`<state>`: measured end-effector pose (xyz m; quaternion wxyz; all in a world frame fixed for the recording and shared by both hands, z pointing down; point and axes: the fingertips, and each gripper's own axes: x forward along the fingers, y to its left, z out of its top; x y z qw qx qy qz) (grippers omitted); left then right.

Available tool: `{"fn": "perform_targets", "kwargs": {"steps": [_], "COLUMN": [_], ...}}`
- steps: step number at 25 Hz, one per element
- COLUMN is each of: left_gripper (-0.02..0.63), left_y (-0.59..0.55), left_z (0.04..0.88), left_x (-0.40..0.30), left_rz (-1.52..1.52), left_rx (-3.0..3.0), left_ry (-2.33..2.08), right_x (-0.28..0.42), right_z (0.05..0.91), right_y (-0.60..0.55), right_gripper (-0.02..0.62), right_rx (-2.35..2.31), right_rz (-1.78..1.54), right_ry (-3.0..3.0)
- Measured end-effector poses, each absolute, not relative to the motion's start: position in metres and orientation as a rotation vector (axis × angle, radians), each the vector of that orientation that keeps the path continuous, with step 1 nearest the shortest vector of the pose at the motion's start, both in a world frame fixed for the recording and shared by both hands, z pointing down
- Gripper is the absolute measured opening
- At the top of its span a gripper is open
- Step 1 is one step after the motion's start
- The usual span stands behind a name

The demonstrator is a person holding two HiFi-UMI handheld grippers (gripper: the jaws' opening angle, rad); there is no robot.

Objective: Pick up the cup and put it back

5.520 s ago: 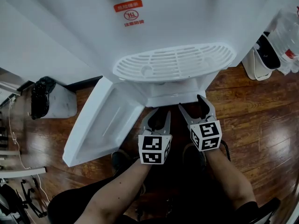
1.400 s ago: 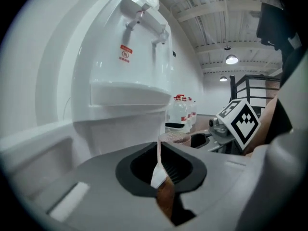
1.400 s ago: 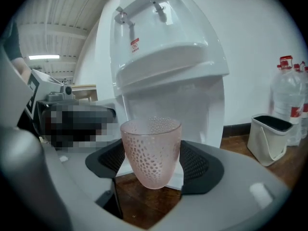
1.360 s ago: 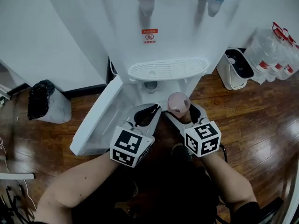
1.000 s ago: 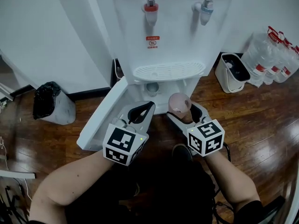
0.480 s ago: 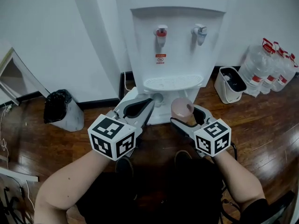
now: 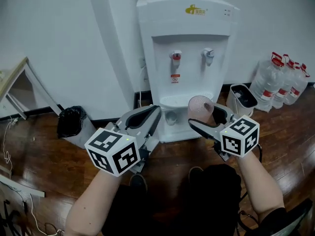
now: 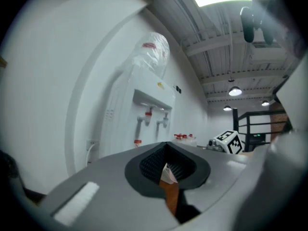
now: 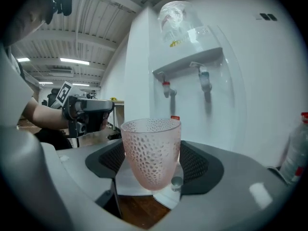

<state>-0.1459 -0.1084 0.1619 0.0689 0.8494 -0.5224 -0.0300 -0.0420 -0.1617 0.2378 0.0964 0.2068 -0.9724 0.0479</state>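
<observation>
pink cup [image 7: 200, 108] apart from water dispenser [image 7: 184, 38]

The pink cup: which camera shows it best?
The right gripper view: the pink cup stands upright and large between the jaws of the right gripper, with its dimpled wall and rim clear. The head view shows it small, from above, its lower part behind the jaws. The left gripper view does not show it.

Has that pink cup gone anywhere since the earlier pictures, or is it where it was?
Yes. The cup, held in the right gripper, has risen. It was below the drip tray of the water dispenser; now it is about level with it.
</observation>
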Motion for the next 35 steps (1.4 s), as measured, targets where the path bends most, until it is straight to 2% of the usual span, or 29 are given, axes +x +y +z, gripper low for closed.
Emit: {"fn": "perform_targets", "kwargs": {"steps": [6,15,27,35], "left_gripper": [0.115,0.127,0.129,0.133], "left_y": [-0.071,-0.079,-0.076,-0.075], "left_z": [0.133,0.168,0.174,0.174], "left_x": [-0.152,-0.164,-0.157,-0.143], "left_rz": [-0.062,0.011,0.034,0.043], "left_rx": [2.618,2.562,2.585,2.612], "left_ry": [-1.600,-1.661,-1.607,-1.568], "right_x": [-0.044,-0.067,-0.060,-0.061], "right_z": [0.194,0.163,0.198,0.184], "right_y": [-0.134,-0.111,-0.087,-0.081], "right_gripper": [0.357,0.357,0.359,0.356], "right_rx": [0.517,0.415,0.320,0.314], "right_rz": [0.093,0.089,0.122,0.100], "right_ry": [-2.916,-2.935,-2.960,-3.008]}}
